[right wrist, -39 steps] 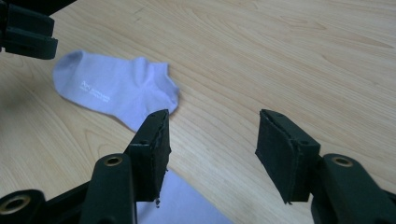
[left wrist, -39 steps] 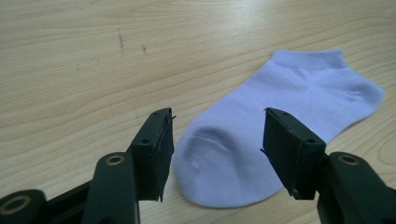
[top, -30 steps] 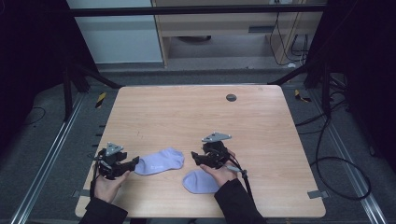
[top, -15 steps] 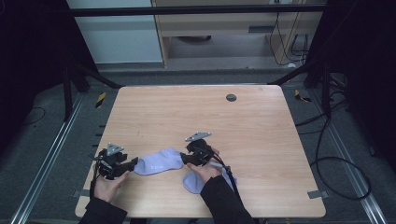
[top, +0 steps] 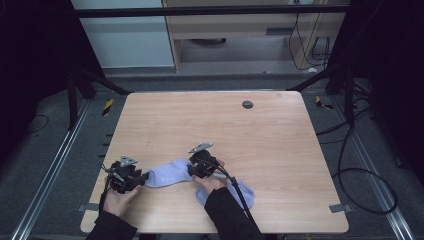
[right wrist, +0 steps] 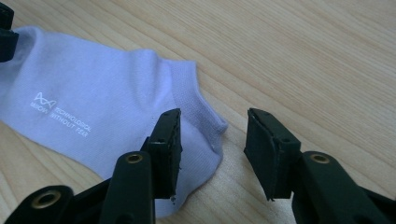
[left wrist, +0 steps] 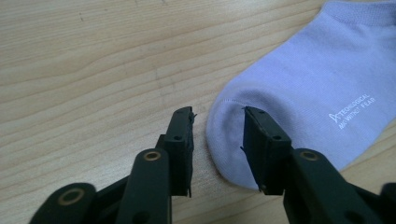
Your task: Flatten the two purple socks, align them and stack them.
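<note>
A lilac ankle sock [top: 169, 173] lies flat near the table's front edge, between my two grippers. My left gripper [top: 142, 176] stands open at the sock's toe. In the left gripper view the toe [left wrist: 233, 135] lies in the gap of that gripper [left wrist: 217, 113], against the right jaw. My right gripper [top: 192, 170] is open at the other end. In the right gripper view the sock's cuff [right wrist: 196, 121] reaches into the gap of that gripper [right wrist: 212, 114], beside the left jaw. A second lilac sock [top: 245, 192] lies partly under the person's right forearm.
The wooden table [top: 215, 125] has a dark round grommet [top: 247, 104] near its far edge. A black cable [top: 235, 187] trails from the right gripper along the forearm. Metal frame rails and floor cables surround the table.
My right gripper has moved left, away from the second sock, over to the cuff end of the first sock. The left gripper has stayed at the toe.
</note>
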`<state>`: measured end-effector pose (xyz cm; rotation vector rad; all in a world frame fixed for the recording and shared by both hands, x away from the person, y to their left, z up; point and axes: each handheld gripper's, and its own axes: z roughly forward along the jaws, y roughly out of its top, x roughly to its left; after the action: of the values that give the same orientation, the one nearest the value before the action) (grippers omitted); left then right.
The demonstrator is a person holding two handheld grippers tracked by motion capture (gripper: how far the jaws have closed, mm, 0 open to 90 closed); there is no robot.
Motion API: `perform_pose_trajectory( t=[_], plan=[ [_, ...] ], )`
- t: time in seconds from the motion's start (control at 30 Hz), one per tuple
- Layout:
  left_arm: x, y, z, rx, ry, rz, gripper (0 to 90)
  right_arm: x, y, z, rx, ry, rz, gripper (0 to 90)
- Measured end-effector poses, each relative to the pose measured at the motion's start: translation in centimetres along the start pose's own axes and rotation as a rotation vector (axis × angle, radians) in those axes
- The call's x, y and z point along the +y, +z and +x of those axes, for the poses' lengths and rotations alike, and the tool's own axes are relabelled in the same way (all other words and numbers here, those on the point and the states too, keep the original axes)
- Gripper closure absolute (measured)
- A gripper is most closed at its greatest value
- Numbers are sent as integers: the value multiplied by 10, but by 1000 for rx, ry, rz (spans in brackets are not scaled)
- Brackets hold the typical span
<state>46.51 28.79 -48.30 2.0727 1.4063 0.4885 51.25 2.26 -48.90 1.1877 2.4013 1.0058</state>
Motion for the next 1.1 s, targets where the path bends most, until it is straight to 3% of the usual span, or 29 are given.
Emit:
perform_pose_trajectory(
  t=[0.2,0.4,0.57,0.83,1.1],
  plan=[
    [-1,3,0,-18,-25,22,738,-2,5,3,-8,-17,18,646],
    [0,3,0,-45,-41,32,853,-3,6,7,1,-26,16,808],
    [2,-2,-1,-60,-48,8,865,-2,2,8,17,-7,17,865],
    [8,-18,-11,-109,-40,-58,865,3,-29,3,53,-3,-42,868],
    [19,-31,-34,-147,2,-114,865,3,-64,-6,62,-16,-74,869]
  ],
)
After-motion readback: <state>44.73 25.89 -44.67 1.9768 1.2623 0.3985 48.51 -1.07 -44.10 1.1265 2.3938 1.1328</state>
